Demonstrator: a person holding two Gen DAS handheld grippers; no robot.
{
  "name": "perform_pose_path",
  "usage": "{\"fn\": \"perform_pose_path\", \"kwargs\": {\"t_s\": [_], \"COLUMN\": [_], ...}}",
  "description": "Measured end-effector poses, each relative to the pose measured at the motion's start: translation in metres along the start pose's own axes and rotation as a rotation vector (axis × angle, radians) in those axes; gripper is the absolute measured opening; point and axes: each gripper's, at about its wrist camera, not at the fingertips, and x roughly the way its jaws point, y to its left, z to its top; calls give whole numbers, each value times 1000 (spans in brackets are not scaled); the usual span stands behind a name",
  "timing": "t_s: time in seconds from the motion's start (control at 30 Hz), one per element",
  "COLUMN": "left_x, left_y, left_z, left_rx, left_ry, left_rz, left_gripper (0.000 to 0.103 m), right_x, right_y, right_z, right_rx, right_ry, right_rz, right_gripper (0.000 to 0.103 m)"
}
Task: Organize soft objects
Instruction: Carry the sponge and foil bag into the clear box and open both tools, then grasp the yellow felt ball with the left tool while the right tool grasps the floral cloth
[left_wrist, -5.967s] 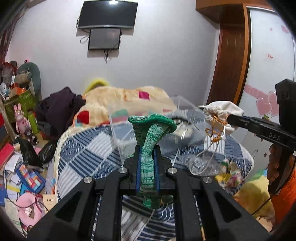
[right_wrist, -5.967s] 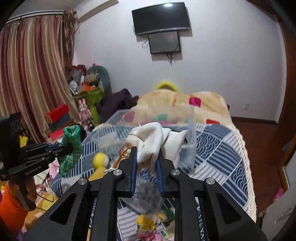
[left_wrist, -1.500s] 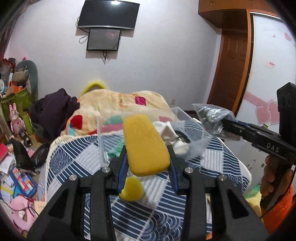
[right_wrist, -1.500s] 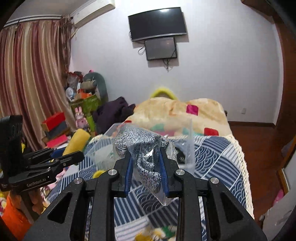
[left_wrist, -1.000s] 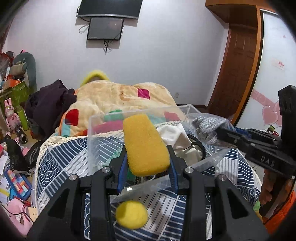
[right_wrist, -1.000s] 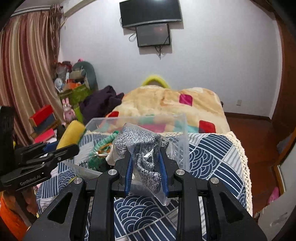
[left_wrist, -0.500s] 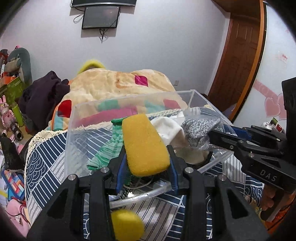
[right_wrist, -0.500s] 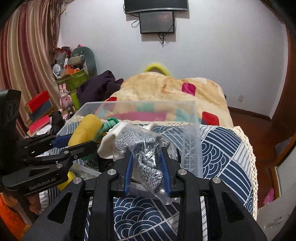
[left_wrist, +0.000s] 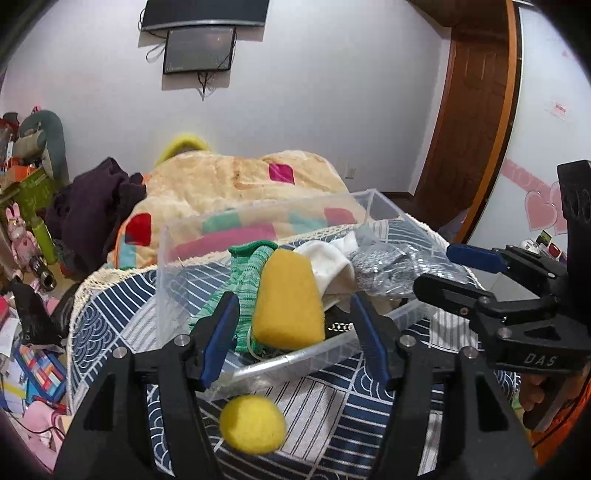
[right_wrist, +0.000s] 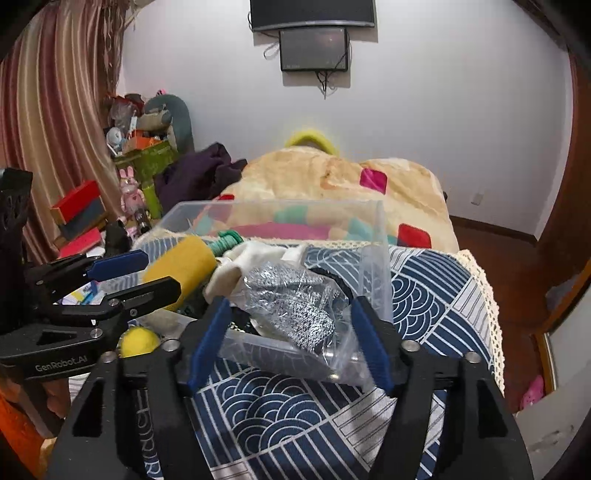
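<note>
A clear plastic bin (left_wrist: 162, 273) (right_wrist: 376, 236) stands on the blue patterned bedspread. In it lie a green sock (left_wrist: 247, 273), a white cloth (left_wrist: 328, 262) (right_wrist: 255, 258), a yellow sponge (left_wrist: 288, 302) (right_wrist: 181, 266) and a bagged grey knit item (left_wrist: 388, 266) (right_wrist: 295, 306). My left gripper (left_wrist: 291, 332) (right_wrist: 129, 277) is open around the sponge, which rests in the bin. My right gripper (right_wrist: 290, 343) (left_wrist: 439, 269) is open around the bagged item over the bin's near wall. A yellow ball (left_wrist: 253, 424) (right_wrist: 140, 341) lies on the bedspread in front of the bin.
A beige quilt (left_wrist: 236, 184) is piled behind the bin. Dark clothes (left_wrist: 92, 206) and toy clutter (right_wrist: 144, 155) crowd the left side. A wooden door (left_wrist: 465, 129) is at the right. The bedspread's lace edge (right_wrist: 487, 314) drops to the floor at the right.
Both grippers have opened, letting go of the yellow sponge and the bagged grey item, which now rest in the bin. Earlier a green sock and a white cloth were held.
</note>
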Motion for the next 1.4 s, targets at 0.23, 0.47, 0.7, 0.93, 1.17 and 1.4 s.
{"fn": "perform_pose_path", "kwargs": {"t_s": [0.23, 0.47, 0.7, 0.93, 1.17, 1.4], "left_x": [-40, -56, -51, -21, -2, 16], "left_y": [0, 3, 7, 18, 24, 22], "left_z": [-6, -30, -65, -88, -88, -90], "left_rx": [6, 19, -9, -46, -84, -101], "left_ry": [-65, -43, 32, 136, 134, 147], "left_rz": [15, 18, 37, 56, 52, 43], "left_gripper": [76, 77, 77, 77, 75, 50], "right_x": [-38, -54, -40, -23, -25, -30], "right_y": [3, 3, 3, 2, 7, 8], "right_z": [-1, -25, -69, -109, -118, -114], "right_rx": [-14, -30, -31, 6, -13, -9], "right_ry": [-93, -105, 35, 161, 173, 144], "right_rz": [-23, -59, -54, -35, -45, -15], "right_gripper": [84, 102, 102, 101, 60, 21]}}
